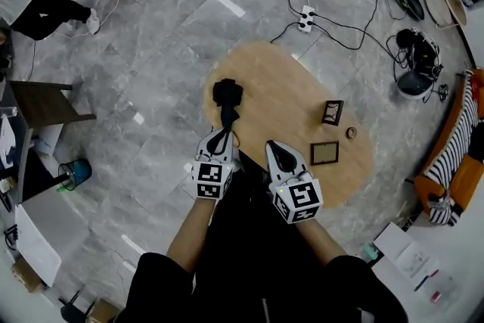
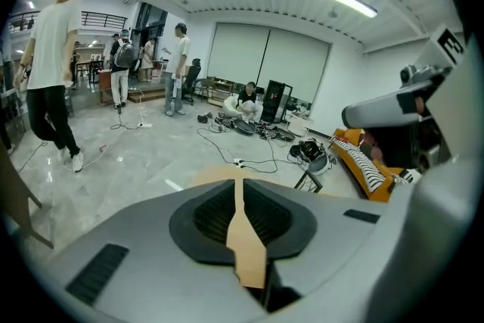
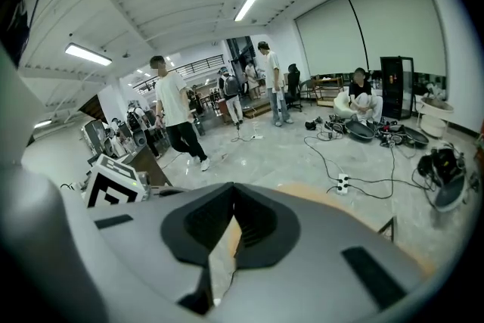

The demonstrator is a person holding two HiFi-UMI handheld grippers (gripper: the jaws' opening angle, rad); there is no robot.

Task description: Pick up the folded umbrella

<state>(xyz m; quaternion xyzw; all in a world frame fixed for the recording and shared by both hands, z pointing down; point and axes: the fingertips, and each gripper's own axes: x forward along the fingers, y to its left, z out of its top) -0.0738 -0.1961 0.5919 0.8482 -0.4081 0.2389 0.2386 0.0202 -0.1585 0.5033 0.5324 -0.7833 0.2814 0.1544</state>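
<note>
Umbrella [image 1: 227, 98]: folded, black, on the left part of the wooden table [image 1: 287, 83].
Left gripper [image 1: 220, 137]: jaws together, empty, at the umbrella's near end.
Right gripper [image 1: 277, 148]: jaws together, empty.
Aside: picture frame [image 1: 324, 153] — well to the right.

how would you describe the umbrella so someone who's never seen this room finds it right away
Find the oval wooden table in the middle of the grey floor. The folded umbrella lies on the table's left part, just ahead of the left gripper. It is the only all-black bundle there; the standing frame, flat frame and ring sit toward the right.
</note>
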